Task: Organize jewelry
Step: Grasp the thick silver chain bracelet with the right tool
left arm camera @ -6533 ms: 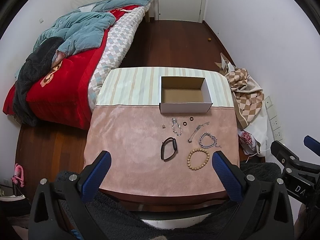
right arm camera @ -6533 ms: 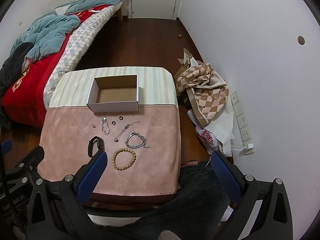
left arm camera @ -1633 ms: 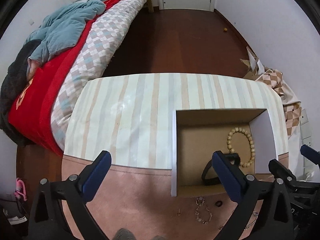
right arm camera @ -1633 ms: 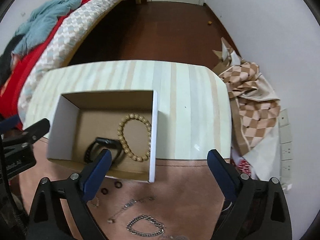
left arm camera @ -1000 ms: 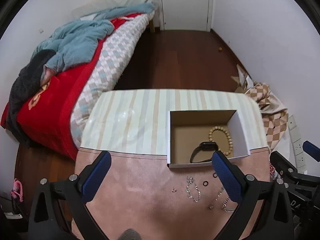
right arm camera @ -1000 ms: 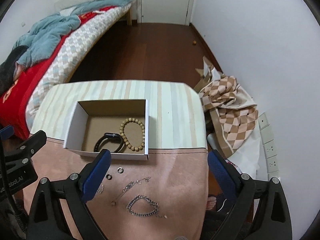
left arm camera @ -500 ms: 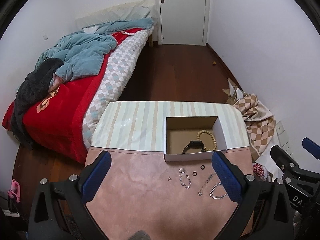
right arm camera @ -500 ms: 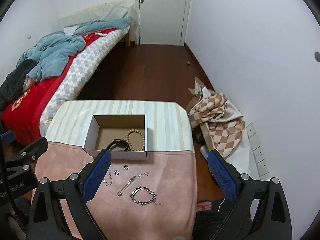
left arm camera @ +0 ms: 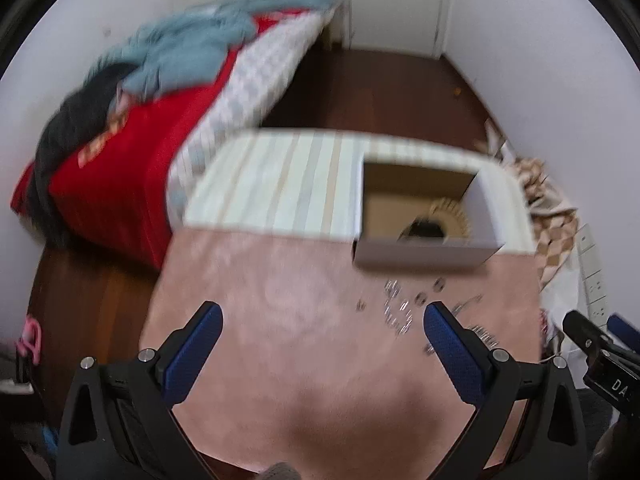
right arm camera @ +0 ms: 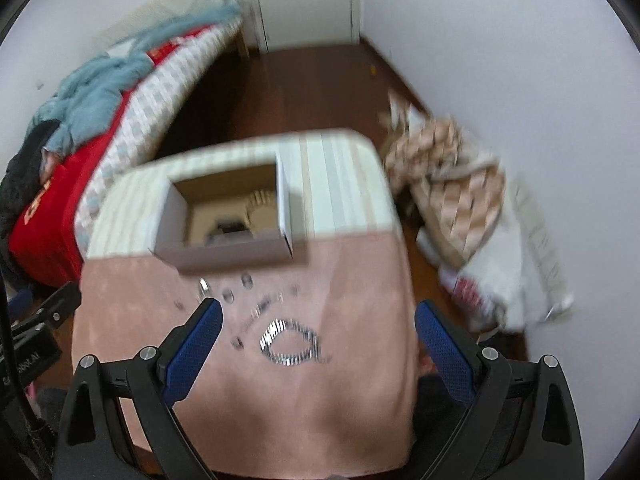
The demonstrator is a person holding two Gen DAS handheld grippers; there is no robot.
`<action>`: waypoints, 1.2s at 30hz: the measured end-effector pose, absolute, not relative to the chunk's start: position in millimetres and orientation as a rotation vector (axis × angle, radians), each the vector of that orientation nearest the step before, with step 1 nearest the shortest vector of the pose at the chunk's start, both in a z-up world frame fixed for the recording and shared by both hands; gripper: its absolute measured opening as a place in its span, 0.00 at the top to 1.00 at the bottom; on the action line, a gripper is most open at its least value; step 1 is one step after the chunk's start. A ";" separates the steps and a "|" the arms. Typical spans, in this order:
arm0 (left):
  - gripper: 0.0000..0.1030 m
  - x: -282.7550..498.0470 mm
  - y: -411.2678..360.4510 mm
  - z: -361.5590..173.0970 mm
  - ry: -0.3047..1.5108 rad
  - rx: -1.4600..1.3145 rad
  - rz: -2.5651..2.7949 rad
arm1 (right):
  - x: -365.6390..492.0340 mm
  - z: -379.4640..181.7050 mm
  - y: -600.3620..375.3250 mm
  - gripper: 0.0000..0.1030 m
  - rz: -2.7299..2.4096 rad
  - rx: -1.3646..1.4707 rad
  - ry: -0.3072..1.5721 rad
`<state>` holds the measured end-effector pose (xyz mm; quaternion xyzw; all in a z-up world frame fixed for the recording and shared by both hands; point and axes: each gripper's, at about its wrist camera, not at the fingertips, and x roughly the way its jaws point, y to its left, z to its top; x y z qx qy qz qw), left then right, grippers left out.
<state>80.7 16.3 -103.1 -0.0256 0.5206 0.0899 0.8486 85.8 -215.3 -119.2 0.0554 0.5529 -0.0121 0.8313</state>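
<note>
An open cardboard box (left arm camera: pixel 424 254) (right arm camera: pixel 224 254) sits on the table where the striped cloth meets the pink cloth. Inside it lie a wooden bead bracelet (left arm camera: pixel 450 214) (right arm camera: pixel 262 200) and a black band (left arm camera: pixel 424 230) (right arm camera: pixel 230 226). Loose pieces lie on the pink cloth in front of the box: a thick silver chain bracelet (right arm camera: pixel 290 342), a thin silver chain (left arm camera: pixel 398 304), two small dark rings (right arm camera: pixel 238 288) and a bar-shaped chain (right arm camera: pixel 264 304). My left gripper (left arm camera: pixel 318 336) and right gripper (right arm camera: pixel 318 334) are both open and empty above the pink cloth. Both views are motion-blurred.
A bed with red, blue and checked covers (left arm camera: pixel 132 128) stands left of the table. A checked cloth heap (right arm camera: pixel 452 184) and wall sockets (left arm camera: pixel 592 264) are on the right. Dark wood floor and a white door (right arm camera: pixel 304 0) lie beyond.
Both grippers have dropped lower and closer to the table, so the box and loose jewelry look larger. Earlier the bead bracelet and black band went from the cloth into the box.
</note>
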 end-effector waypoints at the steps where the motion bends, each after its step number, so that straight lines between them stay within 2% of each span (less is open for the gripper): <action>1: 0.00 81.4 17.6 -117.1 1.127 -0.052 0.202 | 86.6 -134.7 -218.8 0.06 -0.025 0.135 1.198; 4: 0.00 82.3 19.8 -151.9 1.199 -0.036 0.235 | 89.3 -183.7 -226.1 0.24 -0.036 0.164 1.274; 10: 0.00 83.2 25.0 -196.9 1.298 -0.041 0.258 | 95.5 -244.3 -218.0 0.32 -0.043 0.135 1.348; 15: 0.00 85.9 20.0 -210.2 1.325 -0.038 0.244 | 100.2 -254.2 -204.2 0.43 -0.052 0.054 1.340; 17: 0.00 87.2 14.0 -213.0 1.330 -0.036 0.226 | 99.2 -253.2 -201.0 0.55 -0.041 0.028 1.319; 18: 0.00 87.7 9.4 -214.3 1.333 -0.037 0.211 | 97.7 -252.1 -199.4 0.71 -0.028 0.016 1.308; 20: 0.00 88.9 -0.2 -214.6 1.334 -0.035 0.179 | 95.9 -251.1 -198.8 0.92 -0.007 0.015 1.310; 34: 0.01 88.5 -72.2 -227.4 1.337 0.028 0.011 | 91.6 -233.1 -254.8 0.95 -0.082 0.136 1.253; 36: 0.06 88.7 -79.6 -230.5 1.336 0.036 -0.009 | 92.7 -234.6 -257.4 0.95 -0.085 0.138 1.253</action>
